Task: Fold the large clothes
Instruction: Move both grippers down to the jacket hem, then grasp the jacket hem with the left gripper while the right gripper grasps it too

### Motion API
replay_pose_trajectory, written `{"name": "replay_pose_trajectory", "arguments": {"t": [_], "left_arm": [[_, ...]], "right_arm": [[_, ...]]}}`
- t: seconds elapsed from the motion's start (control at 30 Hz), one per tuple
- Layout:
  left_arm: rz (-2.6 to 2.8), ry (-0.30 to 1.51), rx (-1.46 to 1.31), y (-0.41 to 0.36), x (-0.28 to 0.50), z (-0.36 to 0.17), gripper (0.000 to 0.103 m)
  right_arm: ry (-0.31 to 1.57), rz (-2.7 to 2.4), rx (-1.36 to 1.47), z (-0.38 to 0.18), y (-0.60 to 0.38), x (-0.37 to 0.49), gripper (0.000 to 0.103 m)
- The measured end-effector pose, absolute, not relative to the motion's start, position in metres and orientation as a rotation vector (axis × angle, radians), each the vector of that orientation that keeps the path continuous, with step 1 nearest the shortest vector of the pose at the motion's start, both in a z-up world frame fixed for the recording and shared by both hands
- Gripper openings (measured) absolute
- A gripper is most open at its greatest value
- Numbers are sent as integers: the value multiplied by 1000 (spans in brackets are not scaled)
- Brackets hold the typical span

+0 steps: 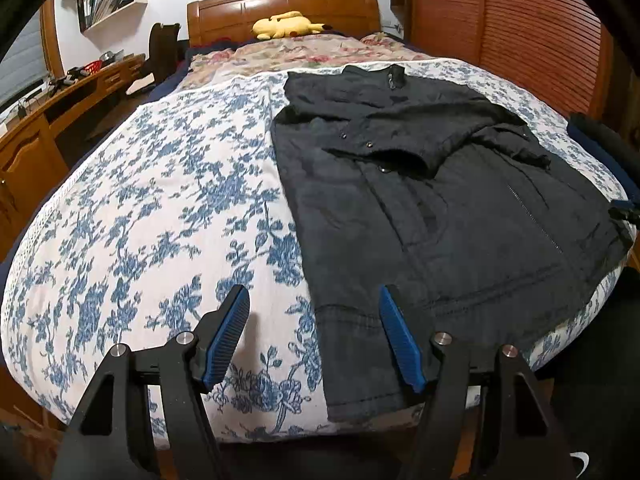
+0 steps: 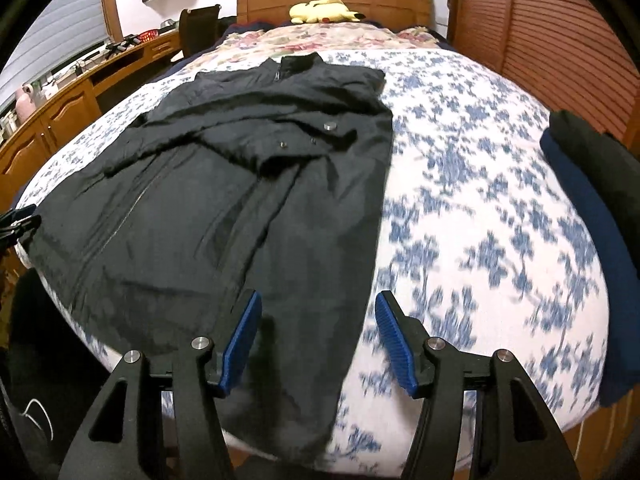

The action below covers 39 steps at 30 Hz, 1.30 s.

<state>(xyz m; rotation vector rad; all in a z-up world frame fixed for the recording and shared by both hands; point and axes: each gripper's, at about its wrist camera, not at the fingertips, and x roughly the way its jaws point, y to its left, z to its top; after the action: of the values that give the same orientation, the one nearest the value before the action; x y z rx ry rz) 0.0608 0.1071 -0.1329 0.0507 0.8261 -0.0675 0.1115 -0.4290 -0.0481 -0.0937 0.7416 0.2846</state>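
Presently, left to right: left gripper [image 1: 314, 300], jaws apart and empty, over the near edge of the blue-floral bedspread [image 1: 160, 208]; black jacket [image 1: 460, 208], spread flat on the bed with one sleeve folded across its chest, collar toward the wooden headboard [image 1: 284, 4]; right gripper [image 2: 318, 306], jaws parted, nothing between them, above the jacket's hem; yellow plush toy [image 2: 324, 10] by the headboard.

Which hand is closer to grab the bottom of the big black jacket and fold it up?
Probably both. The left gripper frames the black padded jacket's near left hem corner; the right gripper frames its right hem edge. Both jaws stand open, gripping nothing.
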Motion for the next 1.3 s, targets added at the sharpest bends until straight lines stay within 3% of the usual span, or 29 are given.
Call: {"name": "replay_pose_trajectory", "arguments": {"t": [0.53,0.7,0.77,0.83,1.03,1.3], "left_arm": [[-78,834,-32,114,46,-141,68],[-125,830,-82,111,42,-142,49],[-139,828,-75,106,41,-141,37],[-141,826,-66,102,41,-141,31],[-146,814,-53,101,43,-130,19],[-172,734,-45,97,39,-100,8]], "right_arm": [[729,284,-156,-64,-409,108,61],[744,330,-194,-65,-402,109,45],[750,336,-197,-63,-404,111,37],[749,344,-198,-61,-405,113,24],[727,368,-146,-52,-410,116,13],[618,405,-28,-27,-428,105,8]]}}
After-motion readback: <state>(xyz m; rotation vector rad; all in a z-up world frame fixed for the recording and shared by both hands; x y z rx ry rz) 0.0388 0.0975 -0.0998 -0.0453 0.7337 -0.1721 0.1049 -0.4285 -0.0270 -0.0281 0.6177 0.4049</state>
